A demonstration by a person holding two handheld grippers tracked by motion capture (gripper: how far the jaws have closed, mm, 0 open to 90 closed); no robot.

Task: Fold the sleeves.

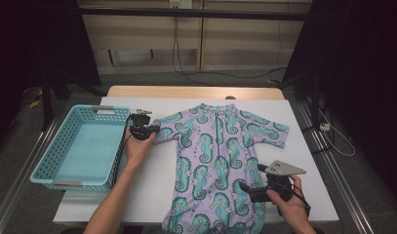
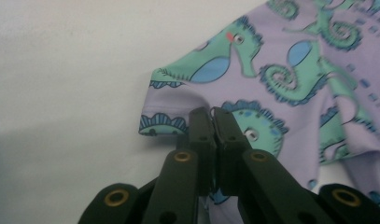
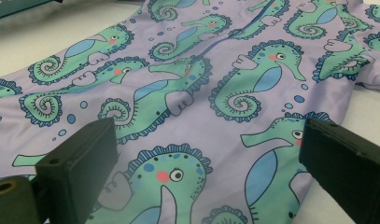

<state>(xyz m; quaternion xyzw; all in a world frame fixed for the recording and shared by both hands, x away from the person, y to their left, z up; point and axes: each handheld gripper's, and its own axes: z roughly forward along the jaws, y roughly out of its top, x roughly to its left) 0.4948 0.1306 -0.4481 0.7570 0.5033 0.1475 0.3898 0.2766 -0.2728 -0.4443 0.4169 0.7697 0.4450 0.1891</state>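
Lilac seahorse-print swimsuit (image 1: 216, 156) lies flat on the counter (image 1: 303, 146), long axis twelve-to-six. Left tool (image 2: 211, 122) is clamped on the nine-o'clock sleeve hem (image 2: 162, 122); right tool (image 3: 211, 177), jaws apart, hovers near the lower edge at four o'clock.

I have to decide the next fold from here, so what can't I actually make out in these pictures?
- Swimsuit: high view, its leg ends are cut off by the bottom edge.
- Sleeve: left gripper view, the left tongs are shut on its hem; their own jaws hide how much fabric is pinched.
- Right tongs: right gripper view, open above the fabric; contact cannot be told.
- Basket: high view, its near wall hides part of the floor.
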